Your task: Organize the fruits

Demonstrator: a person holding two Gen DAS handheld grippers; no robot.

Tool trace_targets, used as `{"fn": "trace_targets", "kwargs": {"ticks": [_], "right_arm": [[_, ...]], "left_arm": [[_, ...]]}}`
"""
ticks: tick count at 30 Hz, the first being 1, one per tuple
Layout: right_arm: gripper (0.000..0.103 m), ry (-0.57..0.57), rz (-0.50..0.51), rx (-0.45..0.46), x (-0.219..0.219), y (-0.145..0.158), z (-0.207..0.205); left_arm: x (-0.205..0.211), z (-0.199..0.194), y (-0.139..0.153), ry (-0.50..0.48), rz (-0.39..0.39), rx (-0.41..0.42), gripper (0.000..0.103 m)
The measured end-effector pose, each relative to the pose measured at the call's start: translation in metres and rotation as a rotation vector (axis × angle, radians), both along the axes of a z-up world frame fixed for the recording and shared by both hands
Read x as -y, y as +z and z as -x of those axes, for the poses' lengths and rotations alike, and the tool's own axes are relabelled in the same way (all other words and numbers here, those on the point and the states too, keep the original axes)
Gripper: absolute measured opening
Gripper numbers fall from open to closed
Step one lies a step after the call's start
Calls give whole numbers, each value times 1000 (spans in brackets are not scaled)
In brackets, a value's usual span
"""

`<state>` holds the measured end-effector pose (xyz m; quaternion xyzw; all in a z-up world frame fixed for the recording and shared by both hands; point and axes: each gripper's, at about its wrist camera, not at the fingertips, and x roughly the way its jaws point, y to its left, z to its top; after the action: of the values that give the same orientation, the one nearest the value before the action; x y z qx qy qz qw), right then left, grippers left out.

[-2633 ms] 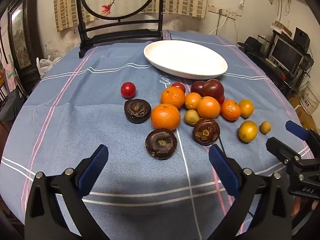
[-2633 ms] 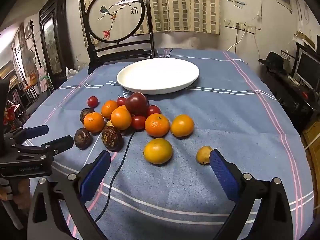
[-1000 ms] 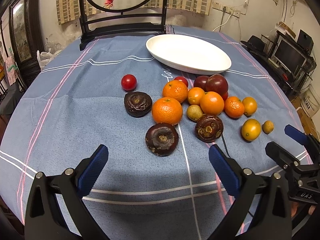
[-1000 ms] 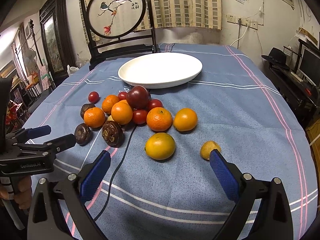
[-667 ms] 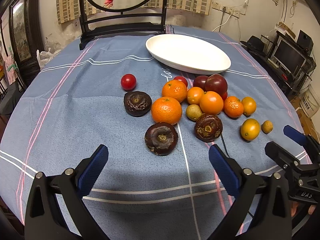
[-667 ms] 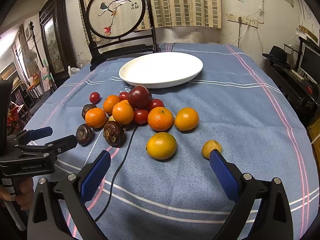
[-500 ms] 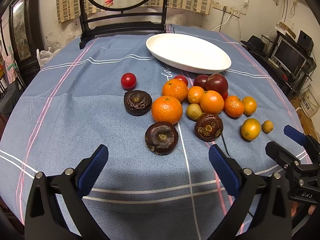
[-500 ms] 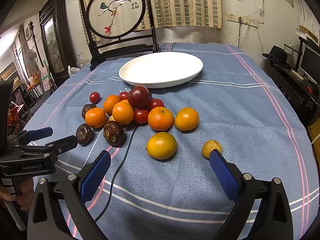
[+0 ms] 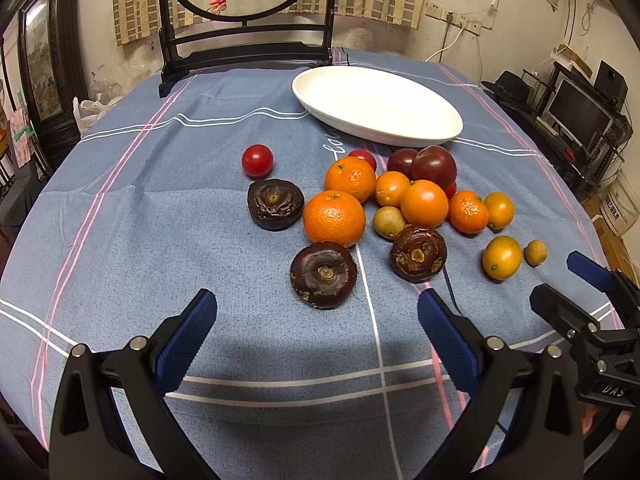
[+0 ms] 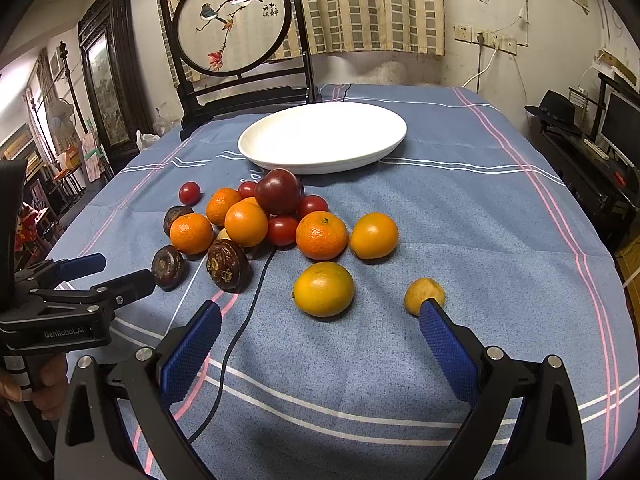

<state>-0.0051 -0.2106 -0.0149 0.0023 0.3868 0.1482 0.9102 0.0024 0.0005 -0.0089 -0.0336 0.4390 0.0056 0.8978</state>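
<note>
Left wrist view is filled by a round table covered with a blue cloth point(image 9: 160, 208) crossed by white and pink stripes. At its far edge a dark wooden screen stand point(image 10: 236, 40) with a round painted bird panel is seen, with Chinese characters too small to be read. Beside the stand, toward the middle of the table, a white oval plate point(image 9: 376, 104) is set, with nothing on it. The fruits are spread on the cloth just in front of the plate: a dark plum point(image 9: 434, 166) is perched at the back of the cluster, a large mandarin point(image 9: 334, 218) is at its front, and three dark wrinkled fruits are laid around it, the nearest one point(image 9: 323, 274) straight ahead of the left gripper point(image 9: 316, 318). A yellow-orange citrus point(image 10: 324, 289) and a small brownish fruit point(image 10: 424, 295) are set apart on the right side; the small one is partly hidden by a blue pad of the right gripper point(image 10: 320, 334). A thin black cable point(image 10: 248, 304) is run from the cluster toward the near edge. A single cherry tomato point(image 9: 257, 160) is left alone at the left. Both grippers are held wide apart and grasp nothing. "GenRobot.AI" is printed on the left gripper's body; "DAS" is read on the right one.
</note>
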Motion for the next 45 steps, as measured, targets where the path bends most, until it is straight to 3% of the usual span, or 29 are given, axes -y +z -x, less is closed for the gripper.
{"fn": "trace_targets", "kwargs": {"ticks": [10, 16, 22, 26, 28, 30, 32, 34, 35, 36, 37, 40, 45], "right_arm": [[99, -9, 35, -17, 0, -7, -1], [99, -7, 180, -49, -3, -17, -12], [97, 51, 160, -121, -13, -23, -31], [93, 125, 150, -108, -28, -17, -30], [88, 156, 155, -109, -32, -16, -28], [74, 176, 159, -134, -32, -21, -28], [67, 153, 186, -160, -30, -28, -34], [67, 129, 189, -163, -28, -32, -42], [62, 127, 187, -162, -29, -33, -46], [47, 132, 181, -162, -31, -34, -50], [44, 149, 169, -163, -33, -35, -54], [43, 170, 164, -153, -35, -35, -57], [43, 194, 66, -143, -22, -33, -41]], "left_arm": [[0, -3, -5, -12, -4, -10, 98], [-16, -10, -20, 4, 39, -34, 98], [-18, -16, -29, -57, 49, -54, 98], [-27, -15, -29, -61, 58, -48, 98], [-33, -16, -31, -47, 67, -52, 98], [-36, -17, -33, -20, 55, -51, 98], [-35, -17, -34, -17, 52, -46, 98], [-32, -18, -34, -42, 59, -53, 98], [-29, -18, -35, -56, 60, -61, 98], [-28, -18, -35, -61, 56, -64, 98], [-27, -18, -34, -66, 52, -63, 98], [-25, -15, -33, -71, 45, -45, 98], [-13, -20, -32, -97, 19, -46, 91]]}}
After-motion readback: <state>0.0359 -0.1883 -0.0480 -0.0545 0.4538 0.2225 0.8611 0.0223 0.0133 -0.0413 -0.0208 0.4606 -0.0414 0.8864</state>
